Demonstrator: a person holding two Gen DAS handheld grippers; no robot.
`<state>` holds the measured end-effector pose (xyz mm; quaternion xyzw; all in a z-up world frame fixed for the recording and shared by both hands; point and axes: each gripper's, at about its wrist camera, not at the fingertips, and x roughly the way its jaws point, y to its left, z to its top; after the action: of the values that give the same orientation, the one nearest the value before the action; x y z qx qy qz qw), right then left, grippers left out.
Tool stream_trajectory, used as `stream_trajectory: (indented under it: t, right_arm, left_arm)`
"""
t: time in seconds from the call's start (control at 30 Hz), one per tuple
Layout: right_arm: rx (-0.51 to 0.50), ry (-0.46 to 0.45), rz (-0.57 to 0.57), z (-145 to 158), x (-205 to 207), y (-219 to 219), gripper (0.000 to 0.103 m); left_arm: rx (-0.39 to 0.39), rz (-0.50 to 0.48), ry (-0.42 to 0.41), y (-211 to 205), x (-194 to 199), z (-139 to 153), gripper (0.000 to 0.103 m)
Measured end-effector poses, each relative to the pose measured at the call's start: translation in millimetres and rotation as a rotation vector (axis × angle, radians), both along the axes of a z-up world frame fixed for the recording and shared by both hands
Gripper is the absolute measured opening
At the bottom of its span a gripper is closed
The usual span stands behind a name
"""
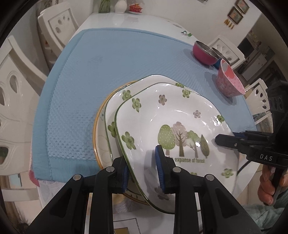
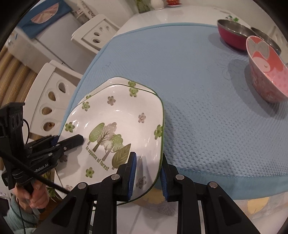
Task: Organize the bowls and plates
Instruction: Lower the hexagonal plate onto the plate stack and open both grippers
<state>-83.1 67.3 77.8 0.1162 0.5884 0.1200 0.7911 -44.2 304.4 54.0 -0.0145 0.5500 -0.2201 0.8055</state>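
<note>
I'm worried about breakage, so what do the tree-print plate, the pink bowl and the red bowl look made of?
Tree-print plate: probably glazed ceramic, since it is glossy white with sharp highlights and a printed design. Pink bowl: possibly melamine or plastic, with a satin sheen and cartoon print. Red bowl: stainless steel inside, shown by its grey metallic lining, with a red coated outside.

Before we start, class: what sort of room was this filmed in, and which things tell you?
Probably a home dining room: a white table under a blue mat, white carved chairs around it, and framed pictures on the wall.
</note>
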Motion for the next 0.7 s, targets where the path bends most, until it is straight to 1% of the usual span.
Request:
stream_trajectory:
  t: [0.13,0.2,0.27,0.4,0.47,0.53,0.57,0.6,0.63,0.67,0.7]
  right_arm:
    - [0.003,-0.02,-0.003,6.7,-1.7,-4.0,0.024]
    - [0.01,-0.03,-0.002,11.1,-2.7,-4.2,0.023]
    - [0.018,-0.044,-0.003,16.7,-3.9,-3.6,0.024]
    - [0.033,-0.052,0.002,22.9,-4.6,-3.1,0.023]
    - [0.033,-0.05,0.007,23.2,-4.8,-2.1,0.024]
    - [0.036,-0.048,0.01,23.0,-4.9,0.2,0.023]
    - [0.038,-0.048,0.01,23.0,-4.8,1.1,0.023]
    - [0.039,-0.048,0.008,23.2,-4.9,1.0,0.024]
    - [0.038,-0.056,0.002,24.3,-5.7,-0.8,0.024]
    - [0.041,-0.058,0.0,25.3,-5.9,-2.7,0.024]
    - [0.045,-0.056,-0.004,25.9,-5.9,-4.5,0.024]
  left_arm:
    - [-0.065,0.054,0.069,13.1,9.4,1.1,0.024]
    - [-0.075,0.07,0.074,17.6,10.1,3.4,0.024]
    - [-0.056,0.075,0.066,18.5,9.0,8.1,0.024]
    - [0.004,0.05,0.059,13.3,7.8,12.3,0.025]
    - [0.046,0.034,0.06,6.3,9.6,13.8,0.027]
    - [0.117,0.023,0.042,-2.6,10.6,15.4,0.028]
    - [0.15,0.021,0.028,-5.4,10.9,16.1,0.033]
    - [0.219,0.022,0.001,-9.5,10.8,15.8,0.036]
    - [0.257,0.021,-0.019,-10.8,9.9,15.9,0.038]
    - [0.279,0.016,-0.035,-11.7,9.4,16.9,0.038]
    - [0.283,0.012,-0.041,-10.3,9.1,17.4,0.038]
